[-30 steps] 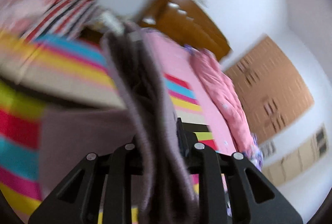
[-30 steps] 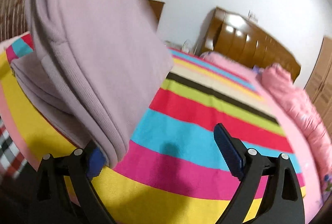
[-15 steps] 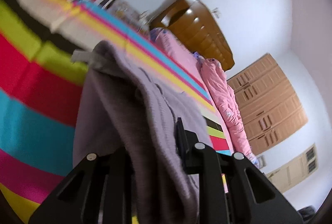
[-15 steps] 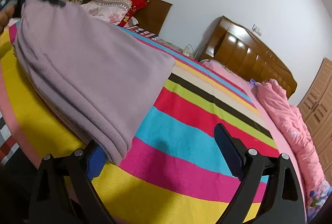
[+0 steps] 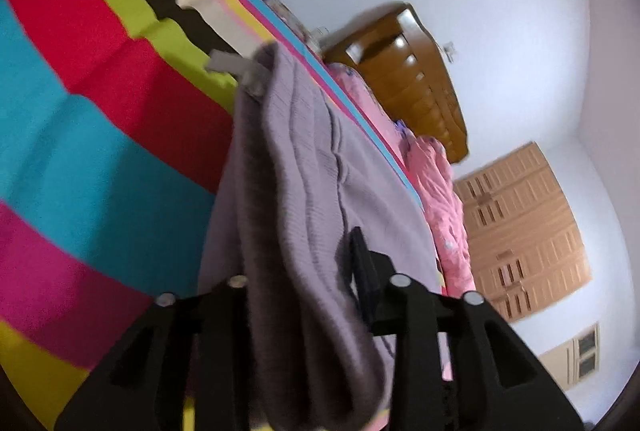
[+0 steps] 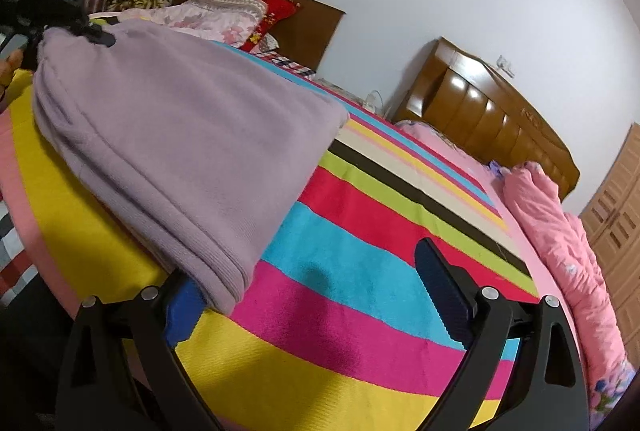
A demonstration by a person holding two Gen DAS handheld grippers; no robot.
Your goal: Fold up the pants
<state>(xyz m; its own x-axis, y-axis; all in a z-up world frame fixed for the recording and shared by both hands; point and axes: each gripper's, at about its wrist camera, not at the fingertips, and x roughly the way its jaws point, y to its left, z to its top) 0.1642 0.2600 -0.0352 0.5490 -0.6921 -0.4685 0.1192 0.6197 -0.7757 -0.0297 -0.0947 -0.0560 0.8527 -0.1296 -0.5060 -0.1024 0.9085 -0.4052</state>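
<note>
Pants [image 6: 188,135] folded into a thick stack, lying on the striped bed cover [image 6: 360,271] near its yellow edge. One end pinched in the left hand-held gripper [image 5: 304,295], fabric bunched between its jaws. Right hand-held gripper [image 6: 312,295] spread wide, the stack's hem resting by its left finger only. Best to lower the held end flat, line up edges, then release without dragging layers.

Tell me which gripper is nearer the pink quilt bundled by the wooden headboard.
Neither clearly: both see the pink quilt far across the bed. Left gripper clamps the lilac pants; right gripper is open.
</note>
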